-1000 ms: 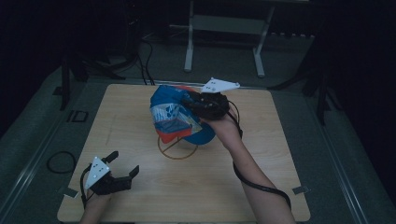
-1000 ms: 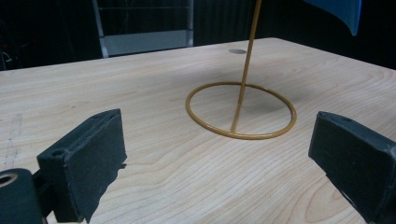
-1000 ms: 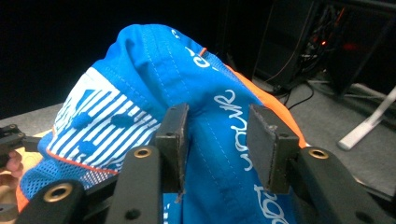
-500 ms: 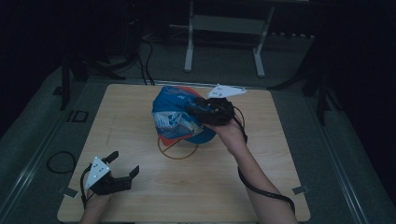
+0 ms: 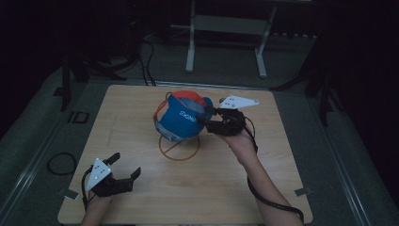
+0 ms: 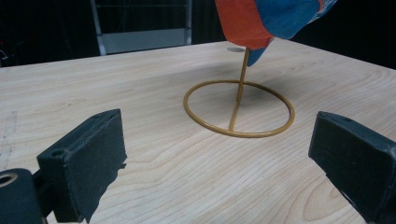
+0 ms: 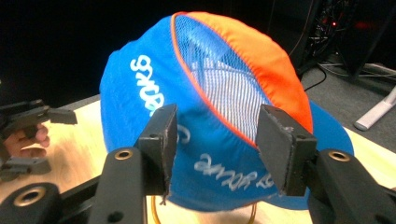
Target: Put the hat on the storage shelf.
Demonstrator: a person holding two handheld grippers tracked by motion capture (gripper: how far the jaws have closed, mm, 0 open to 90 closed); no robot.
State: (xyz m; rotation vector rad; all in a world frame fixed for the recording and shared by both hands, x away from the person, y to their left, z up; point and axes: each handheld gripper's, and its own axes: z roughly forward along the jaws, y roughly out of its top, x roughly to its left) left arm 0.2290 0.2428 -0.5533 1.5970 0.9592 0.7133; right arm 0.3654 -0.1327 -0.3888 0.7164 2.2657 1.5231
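Left gripper view – gold stand [image 6: 239, 108] under cap [image 6: 271, 21]

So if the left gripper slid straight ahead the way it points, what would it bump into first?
Probably the gold wire stand: its ring lies on the table right ahead of the open left gripper. The blue and orange cap hangs higher, likely above its path.

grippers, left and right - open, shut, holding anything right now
Left gripper: open, holding nothing, low over the table.
Right gripper: jaws have just been opening, apart at the cap, not clamping it.
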